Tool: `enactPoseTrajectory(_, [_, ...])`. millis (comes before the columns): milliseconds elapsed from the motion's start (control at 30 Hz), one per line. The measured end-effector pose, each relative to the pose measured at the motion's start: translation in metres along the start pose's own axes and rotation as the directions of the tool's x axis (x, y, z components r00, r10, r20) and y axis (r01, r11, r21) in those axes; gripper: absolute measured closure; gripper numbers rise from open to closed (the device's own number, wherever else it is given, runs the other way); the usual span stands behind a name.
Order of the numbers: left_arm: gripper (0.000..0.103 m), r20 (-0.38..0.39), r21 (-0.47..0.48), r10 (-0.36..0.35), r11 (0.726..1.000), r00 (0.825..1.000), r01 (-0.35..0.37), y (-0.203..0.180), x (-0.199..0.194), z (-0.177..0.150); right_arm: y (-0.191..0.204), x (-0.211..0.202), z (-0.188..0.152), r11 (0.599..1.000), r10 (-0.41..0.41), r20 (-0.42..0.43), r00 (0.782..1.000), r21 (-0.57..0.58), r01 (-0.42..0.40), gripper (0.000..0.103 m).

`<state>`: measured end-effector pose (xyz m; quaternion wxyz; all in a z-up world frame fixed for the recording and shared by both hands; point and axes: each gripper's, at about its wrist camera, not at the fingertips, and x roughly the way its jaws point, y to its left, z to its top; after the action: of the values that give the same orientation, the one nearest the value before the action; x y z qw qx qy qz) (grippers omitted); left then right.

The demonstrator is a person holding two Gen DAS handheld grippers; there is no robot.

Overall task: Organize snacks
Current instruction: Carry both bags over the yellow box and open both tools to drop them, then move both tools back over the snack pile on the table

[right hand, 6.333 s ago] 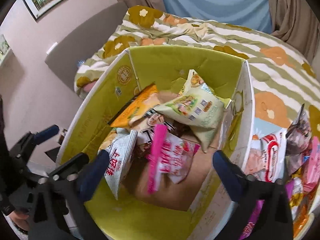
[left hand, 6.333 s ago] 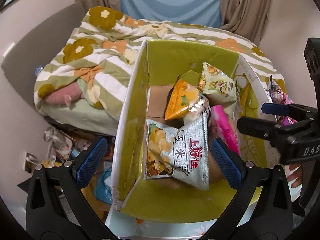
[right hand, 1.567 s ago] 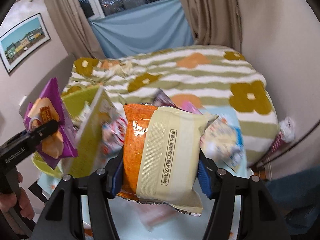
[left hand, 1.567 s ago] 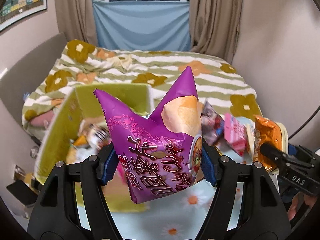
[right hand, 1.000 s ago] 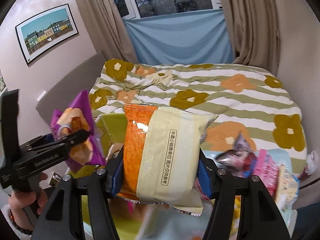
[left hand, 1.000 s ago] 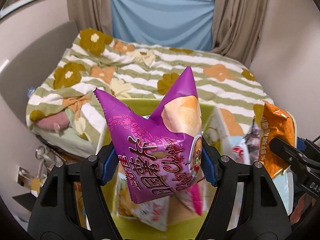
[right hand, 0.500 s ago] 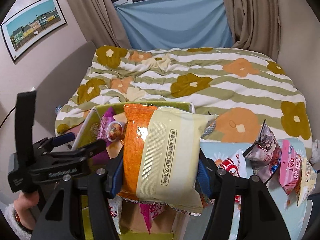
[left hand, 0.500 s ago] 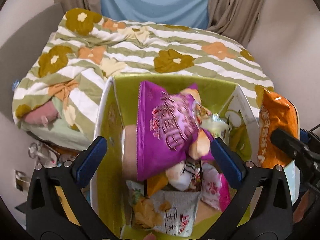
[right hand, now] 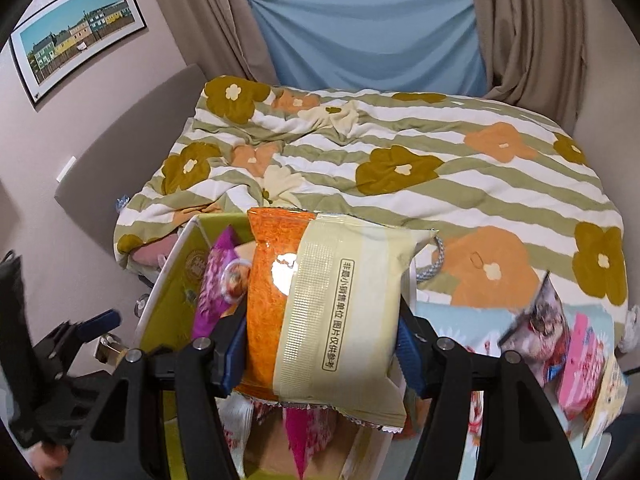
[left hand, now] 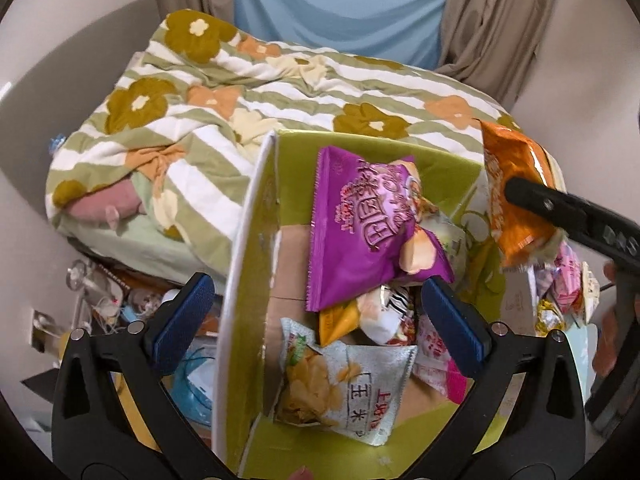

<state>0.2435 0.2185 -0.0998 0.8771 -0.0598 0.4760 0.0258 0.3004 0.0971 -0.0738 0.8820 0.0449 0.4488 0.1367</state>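
A green-lined cardboard box (left hand: 248,248) holds several snack bags. A purple chip bag (left hand: 360,224) lies on top of the pile, above a white corn-chip bag (left hand: 344,392). My left gripper (left hand: 316,324) is open and empty above the box's near side. My right gripper (right hand: 320,348) is shut on an orange and cream snack bag (right hand: 332,312) and holds it above the box (right hand: 176,280). The same orange bag (left hand: 516,196) shows over the box's right wall in the left wrist view. The purple bag (right hand: 220,280) shows behind it.
A bed with a flowered, striped quilt (right hand: 400,168) lies behind the box. More snack bags (right hand: 560,340) lie on the light blue table at right. Clutter (left hand: 104,296) sits on the floor left of the box.
The purple bag has dropped from my open left gripper and settled on the pile in the box. My right gripper has carried the orange bag closer over the box.
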Motion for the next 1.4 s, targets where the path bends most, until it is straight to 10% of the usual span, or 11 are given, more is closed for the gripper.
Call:
enactPoseTrajectory(167, [0.0,-0.016,-0.006,0.019,1.0,1.0,-0.019,0.002,0.008,-0.002,-0.007,0.034,0.01,1.0,0.017,-0.062,0.998,0.007,-0.017,0.042])
enactPoseTrajectory(300, [0.0,-0.044,-0.028,0.017,0.999,0.999,-0.018,0.004,0.018,-0.008,-0.01,0.041,0.006,0.999,0.038,-0.07,0.997,0.015,-0.037,0.0])
enactPoseTrajectory(933, [0.0,0.051,0.007,0.018,1.0,0.999,-0.019,-0.01,-0.044,-0.015,-0.002,-0.038,-0.023,0.999,0.035,0.063,0.997,-0.011,-0.035,0.0])
enactPoseTrajectory(1400, [0.0,0.112,0.175,-0.173,0.973,0.979,0.152,-0.088,-0.087,-0.023,-0.042,-0.148,-0.066,0.995,-0.076,0.182,0.98,0.082,0.061,0.0])
